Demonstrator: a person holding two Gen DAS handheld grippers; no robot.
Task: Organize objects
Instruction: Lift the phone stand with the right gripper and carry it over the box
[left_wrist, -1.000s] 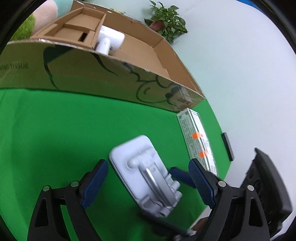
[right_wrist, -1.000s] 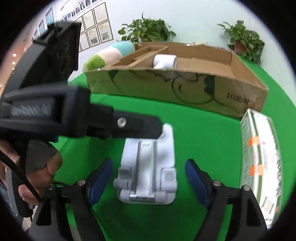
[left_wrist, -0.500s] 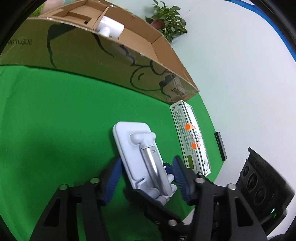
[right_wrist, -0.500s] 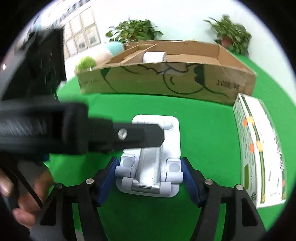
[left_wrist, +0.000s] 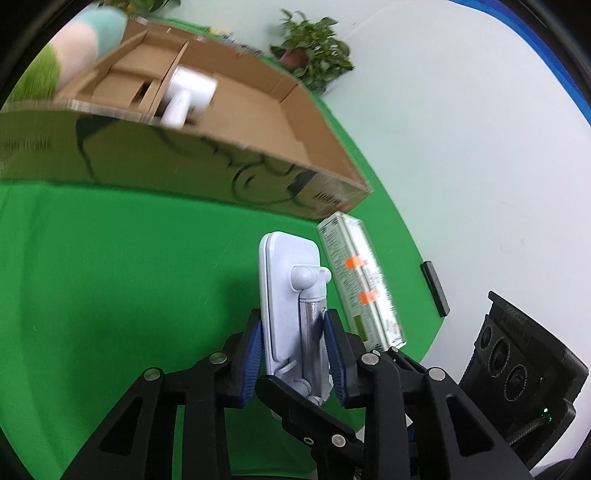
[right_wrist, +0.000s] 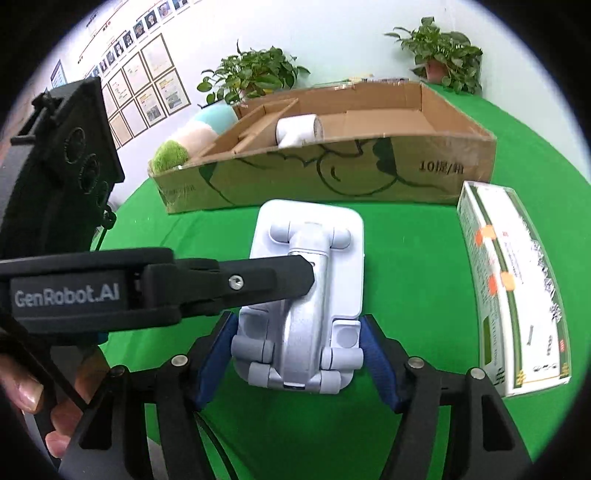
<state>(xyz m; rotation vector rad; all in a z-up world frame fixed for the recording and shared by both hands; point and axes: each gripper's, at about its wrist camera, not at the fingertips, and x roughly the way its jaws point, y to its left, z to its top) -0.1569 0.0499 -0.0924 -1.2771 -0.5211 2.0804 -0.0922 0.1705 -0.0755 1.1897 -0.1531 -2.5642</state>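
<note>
Green cloth (right_wrist: 424, 236) covers the table. Two potted plants stand against the pale wall (right_wrist: 332, 33): one (right_wrist: 255, 75) behind the left end of the box, the other (right_wrist: 443, 55) beyond its right end. Rows of framed papers (right_wrist: 147, 85) hang on the wall at far left. A small black bar (left_wrist: 435, 288) lies at the right edge of the cloth. A blue band (left_wrist: 546, 48) runs across the upper right of the left wrist view.
</note>
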